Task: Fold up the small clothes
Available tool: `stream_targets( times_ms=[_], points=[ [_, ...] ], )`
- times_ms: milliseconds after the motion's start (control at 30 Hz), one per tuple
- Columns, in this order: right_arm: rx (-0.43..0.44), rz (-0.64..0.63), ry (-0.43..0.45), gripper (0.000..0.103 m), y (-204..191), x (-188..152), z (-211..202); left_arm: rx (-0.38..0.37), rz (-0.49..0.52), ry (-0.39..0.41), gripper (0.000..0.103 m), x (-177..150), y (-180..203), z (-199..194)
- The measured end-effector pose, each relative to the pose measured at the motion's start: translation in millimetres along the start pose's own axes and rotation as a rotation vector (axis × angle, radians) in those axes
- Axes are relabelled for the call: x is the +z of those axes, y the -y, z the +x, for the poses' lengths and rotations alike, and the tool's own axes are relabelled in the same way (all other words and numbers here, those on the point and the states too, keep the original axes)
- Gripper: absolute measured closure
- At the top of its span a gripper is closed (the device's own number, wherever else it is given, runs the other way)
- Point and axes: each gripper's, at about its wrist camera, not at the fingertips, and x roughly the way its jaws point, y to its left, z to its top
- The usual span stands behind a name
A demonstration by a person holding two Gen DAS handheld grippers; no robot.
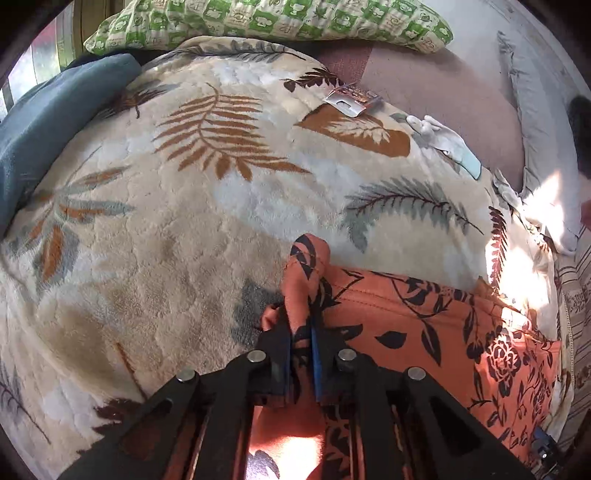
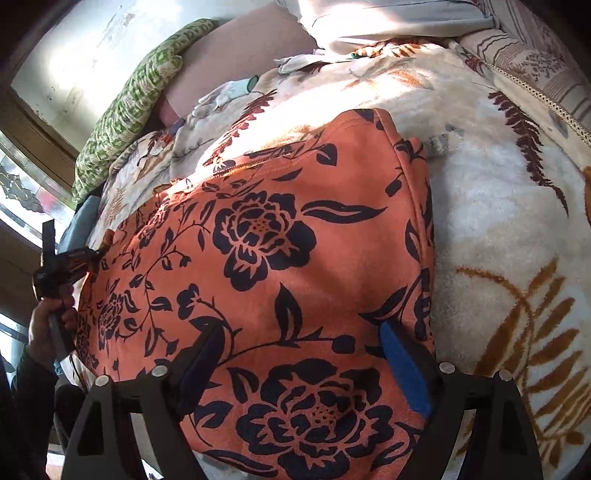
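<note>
- Pinching a bunched corner of the orange floral garment [image 1: 424, 325], the left gripper [image 1: 300, 328] has its jaws nearly together with the fabric pressed between its pads; the cloth rises in a small peak just past the fingertips, which suggests the corner is being lifted to start a fold.
- The right gripper [image 2: 299, 347] stands wide apart above the garment's near part, holding nothing; it looks poised to take a second hold.
- Ahead of the right gripper, the garment lies mostly flat on the leaf-print fleece blanket [image 1: 177, 206], its hem at the far side.
- Left of it, a hand [image 2: 46, 325] holds the other tool at the garment's edge.
- Farther off sit a white glove [image 1: 443, 142] and a green patterned pillow [image 1: 266, 18].
</note>
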Motion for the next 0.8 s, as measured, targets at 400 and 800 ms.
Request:
stream_targets(
  times_ms=[400, 800],
  points=[
    [0.044, 0.068, 0.089, 0.011, -11.5, -2.4, -40.4, -0.064, -0.004, 0.116, 0.029, -102.1, -0.3, -124.9],
    [0.275, 0.249, 0.025, 0.011, 8.7, -39.5, -20.2, 0.131, 0.01, 0.034, 0.02, -137.2, 0.3, -102.7]
  ],
)
